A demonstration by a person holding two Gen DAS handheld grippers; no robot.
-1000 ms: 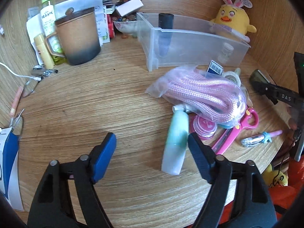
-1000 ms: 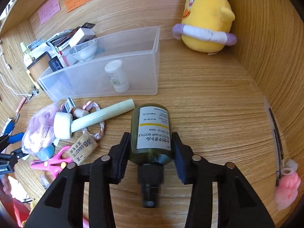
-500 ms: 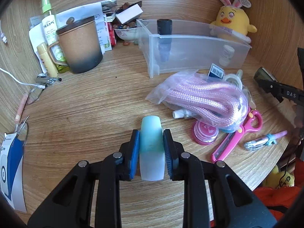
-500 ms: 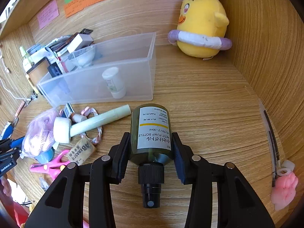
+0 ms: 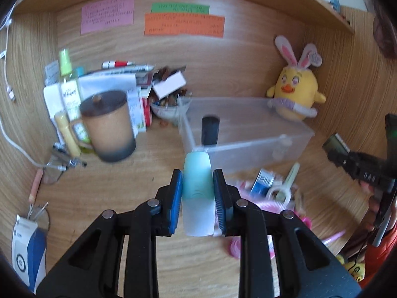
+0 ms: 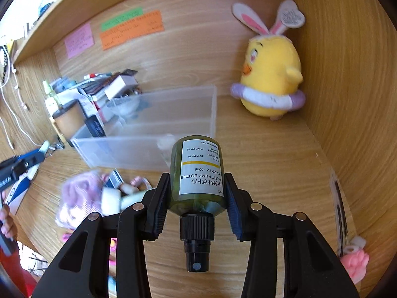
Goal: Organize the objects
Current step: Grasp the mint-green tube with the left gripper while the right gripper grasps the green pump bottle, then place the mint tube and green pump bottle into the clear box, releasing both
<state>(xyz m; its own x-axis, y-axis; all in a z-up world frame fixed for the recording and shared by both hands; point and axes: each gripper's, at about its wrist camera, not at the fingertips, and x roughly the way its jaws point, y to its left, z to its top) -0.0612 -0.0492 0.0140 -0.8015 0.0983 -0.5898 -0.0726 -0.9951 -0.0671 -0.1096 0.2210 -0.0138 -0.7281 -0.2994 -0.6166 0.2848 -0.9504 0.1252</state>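
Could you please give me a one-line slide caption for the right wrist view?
Right gripper holds a green pump bottle near a clear plastic bin.

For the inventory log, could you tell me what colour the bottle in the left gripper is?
Teal fading to white, clearest in the left wrist view: bottle, left gripper.

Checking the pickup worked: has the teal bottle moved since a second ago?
Yes. The teal bottle, then lying beside the pink rope bag, is now clamped in the left gripper, raised toward the clear bin.
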